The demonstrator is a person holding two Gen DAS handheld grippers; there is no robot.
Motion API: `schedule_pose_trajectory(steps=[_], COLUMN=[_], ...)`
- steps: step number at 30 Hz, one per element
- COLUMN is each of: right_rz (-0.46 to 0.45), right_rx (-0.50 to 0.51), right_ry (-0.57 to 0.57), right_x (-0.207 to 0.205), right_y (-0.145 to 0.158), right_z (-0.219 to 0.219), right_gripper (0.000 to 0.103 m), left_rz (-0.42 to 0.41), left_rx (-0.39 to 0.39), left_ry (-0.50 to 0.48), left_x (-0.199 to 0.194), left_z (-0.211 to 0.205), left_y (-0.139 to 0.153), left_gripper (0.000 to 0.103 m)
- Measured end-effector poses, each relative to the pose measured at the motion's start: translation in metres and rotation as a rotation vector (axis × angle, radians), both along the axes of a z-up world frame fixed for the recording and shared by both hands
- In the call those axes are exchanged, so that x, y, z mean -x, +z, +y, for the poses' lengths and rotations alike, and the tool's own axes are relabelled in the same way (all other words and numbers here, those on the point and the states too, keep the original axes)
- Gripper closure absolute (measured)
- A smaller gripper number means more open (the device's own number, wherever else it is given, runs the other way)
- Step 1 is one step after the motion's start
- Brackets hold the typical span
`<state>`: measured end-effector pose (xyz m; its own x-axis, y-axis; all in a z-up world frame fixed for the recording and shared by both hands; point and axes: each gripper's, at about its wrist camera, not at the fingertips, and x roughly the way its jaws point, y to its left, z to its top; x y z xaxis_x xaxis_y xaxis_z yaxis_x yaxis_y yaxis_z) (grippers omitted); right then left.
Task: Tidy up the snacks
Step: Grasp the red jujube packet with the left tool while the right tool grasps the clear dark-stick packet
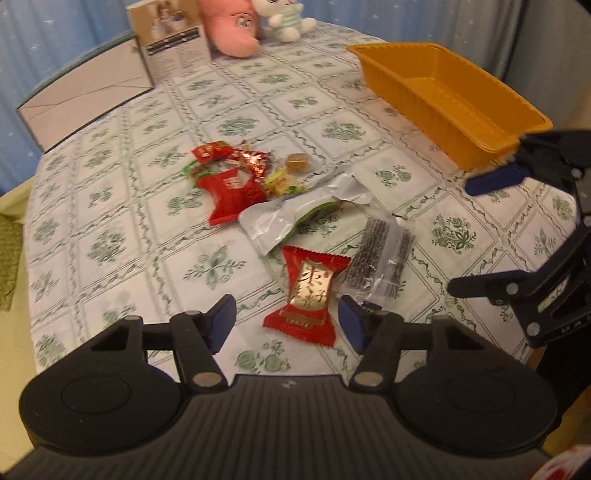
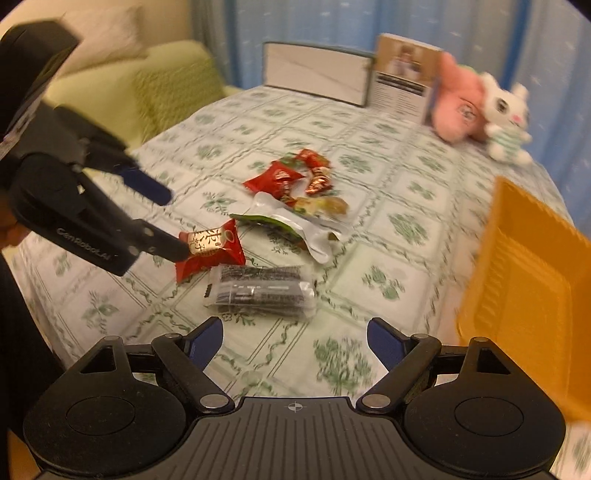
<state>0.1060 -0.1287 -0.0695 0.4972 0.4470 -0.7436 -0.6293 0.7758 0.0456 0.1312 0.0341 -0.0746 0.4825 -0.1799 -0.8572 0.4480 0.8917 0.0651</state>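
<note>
Left wrist view: left gripper [image 1: 286, 325] jaws spread around the red candy packet [image 1: 309, 295] — right gripper [image 2: 295, 341] jaws also wide.

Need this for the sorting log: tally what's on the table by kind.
Clearly separate snack packets: 4 (near red packet, far red packet, silver pouch, clear dark-sticks packet); small candies behind are too jumbled to count
Orange tray: 1
Plush toys: 2
Total: 7
</note>
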Motion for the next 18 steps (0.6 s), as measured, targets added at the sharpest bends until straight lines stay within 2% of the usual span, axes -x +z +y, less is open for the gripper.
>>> schedule_pose_trajectory(steps=[3, 5, 10, 18], right_rz=[-0.023, -0.030, -0.045, -0.132], right_rx=[0.036, 0.053, 0.077, 0.205], right_ry=[0.054, 0.083, 0.194, 0.470], right_x=[-0.010, -0.016, -0.023, -0.027], right_y=[-0.005, -0.010, -0.016, -0.028], right_z=[0.004, 0.007, 0.016, 0.054], right_gripper=[0.017, 0.017, 0.017, 0.017], left_rz=[0.009, 0.017, 0.052, 0.081], left_rx=[0.000, -0.006, 0.003, 0.018], left_ry=[-0.057, -0.075, -0.064, 0.045], left_x=[-0.009, -0.015, -0.022, -0.021], left_z=[-0.006, -0.009, -0.005, 0.016], left_y=[-0.009, -0.015, -0.022, -0.020], left_gripper=[0.054, 0.064, 0.078, 0.080])
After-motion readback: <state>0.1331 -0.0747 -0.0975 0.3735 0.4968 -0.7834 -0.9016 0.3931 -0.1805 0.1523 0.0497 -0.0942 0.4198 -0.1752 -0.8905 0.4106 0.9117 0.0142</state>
